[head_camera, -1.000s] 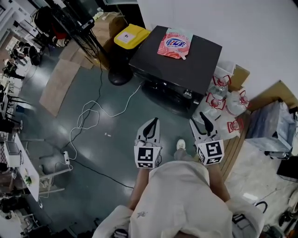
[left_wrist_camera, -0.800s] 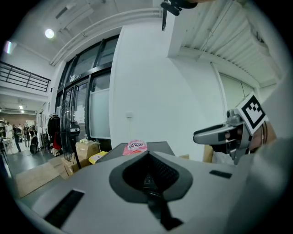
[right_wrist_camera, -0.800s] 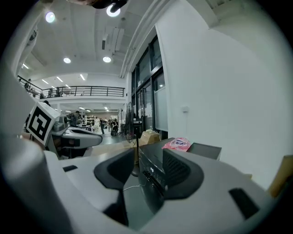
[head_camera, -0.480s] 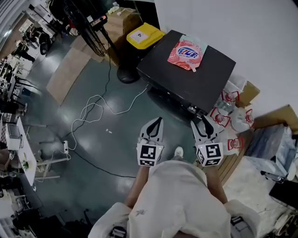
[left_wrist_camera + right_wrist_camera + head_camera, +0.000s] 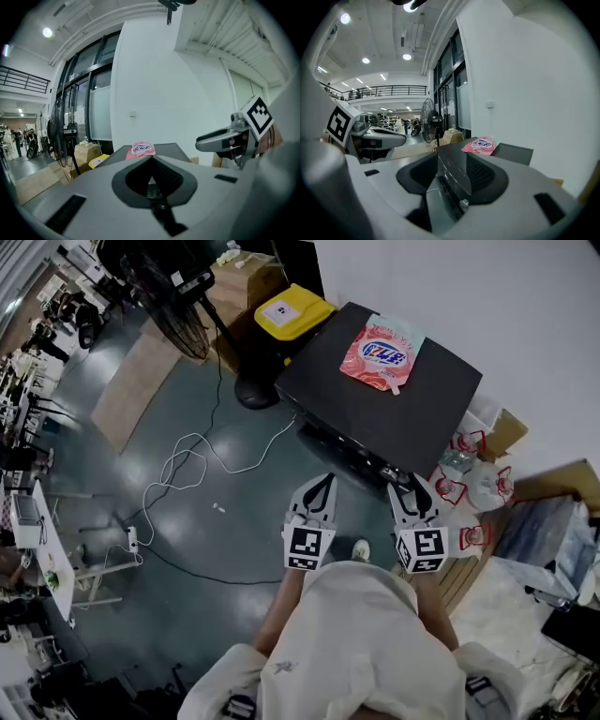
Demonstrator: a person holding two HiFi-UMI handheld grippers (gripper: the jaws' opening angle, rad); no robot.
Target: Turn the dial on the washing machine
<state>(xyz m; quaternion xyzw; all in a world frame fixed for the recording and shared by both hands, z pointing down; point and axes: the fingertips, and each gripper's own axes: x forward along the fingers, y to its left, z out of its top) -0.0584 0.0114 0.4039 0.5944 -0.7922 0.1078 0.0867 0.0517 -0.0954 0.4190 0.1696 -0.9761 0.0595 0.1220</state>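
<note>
Left gripper [image 5: 324, 480] and right gripper [image 5: 413, 482], jaws closed and empty, near washing machine [image 5: 403, 413], dial too small to make out

I've stepped closer to the washing machine [image 5: 361, 409], and both tools came forward with me. My left gripper [image 5: 324, 482] was well short of the machine's front a second ago. Now its fingers sit just before the front panel. My right gripper [image 5: 414, 486] now reaches the machine's front right corner. The strip of floor [image 5: 234, 512] between me and the machine has narrowed.
</note>
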